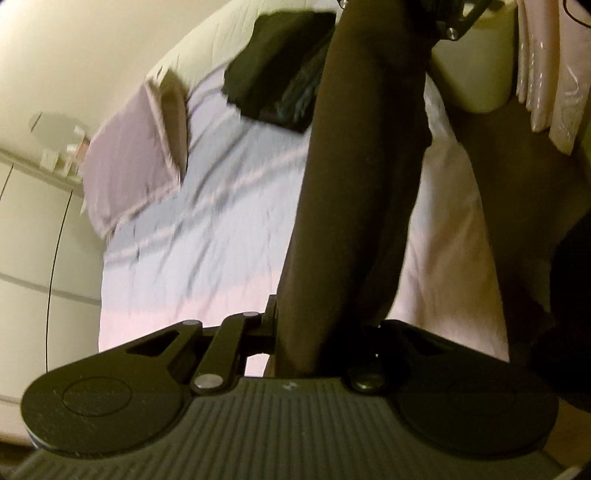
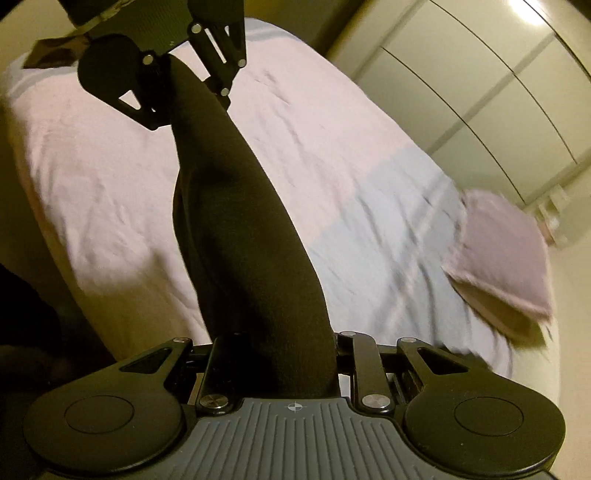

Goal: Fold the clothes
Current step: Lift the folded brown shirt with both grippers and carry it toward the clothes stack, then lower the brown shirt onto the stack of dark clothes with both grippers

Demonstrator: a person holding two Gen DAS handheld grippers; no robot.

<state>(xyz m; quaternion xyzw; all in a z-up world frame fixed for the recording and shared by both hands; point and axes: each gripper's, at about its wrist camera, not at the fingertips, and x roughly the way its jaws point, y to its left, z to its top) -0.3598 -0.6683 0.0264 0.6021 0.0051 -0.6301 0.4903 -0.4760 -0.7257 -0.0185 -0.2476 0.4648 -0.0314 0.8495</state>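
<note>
A black garment [image 1: 369, 166] hangs stretched in the air above the bed, held at both ends. In the left wrist view my left gripper [image 1: 321, 328] is shut on its near end, the fingertips buried in the cloth. Its far end runs up to my right gripper [image 1: 445, 26] at the top edge. In the right wrist view my right gripper [image 2: 273, 358] is shut on the same black garment [image 2: 240, 221], which rises to my left gripper [image 2: 171, 92] at the upper left. A folded pile of dark clothes [image 1: 273, 77] lies on the bed's far part.
The bed [image 2: 351, 155] carries a rumpled pink and pale blue sheet. A mauve pillow [image 1: 136, 158] [image 2: 502, 254] lies near its head. A pale wardrobe [image 2: 480, 85] stands beyond the bed, and pink curtains [image 1: 546, 74] hang at the upper right.
</note>
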